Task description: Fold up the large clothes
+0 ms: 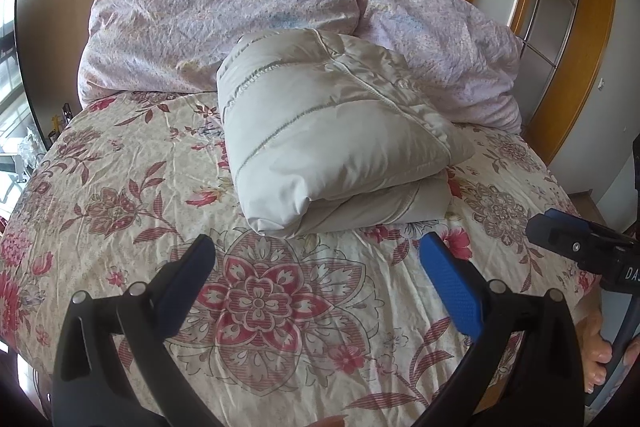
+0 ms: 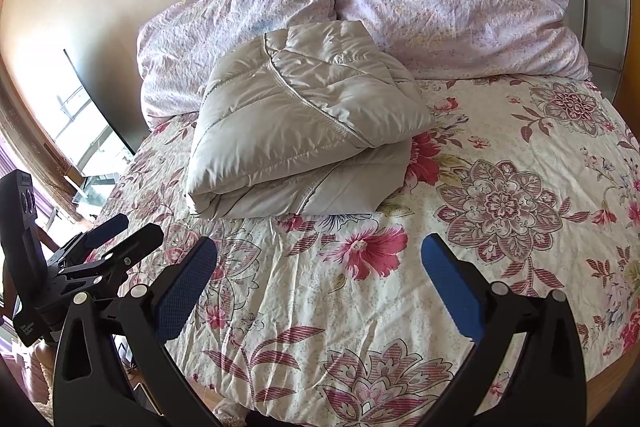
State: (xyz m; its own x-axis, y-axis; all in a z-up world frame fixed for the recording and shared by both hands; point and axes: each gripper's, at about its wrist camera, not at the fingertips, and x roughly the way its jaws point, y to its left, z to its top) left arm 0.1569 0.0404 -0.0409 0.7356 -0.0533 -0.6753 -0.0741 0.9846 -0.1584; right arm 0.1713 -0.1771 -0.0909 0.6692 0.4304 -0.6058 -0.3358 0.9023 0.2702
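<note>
A light grey padded jacket lies folded in a thick bundle on the floral bedspread, near the pillows. It also shows in the right wrist view. My left gripper is open and empty, held above the bedspread in front of the jacket, apart from it. My right gripper is open and empty, also short of the jacket. In the left wrist view the right gripper shows at the right edge. In the right wrist view the left gripper shows at the left.
Two lilac pillows lie against the wall behind the jacket. A wooden door frame stands at the right. A window is left of the bed. The bed's near edge curves at the lower right.
</note>
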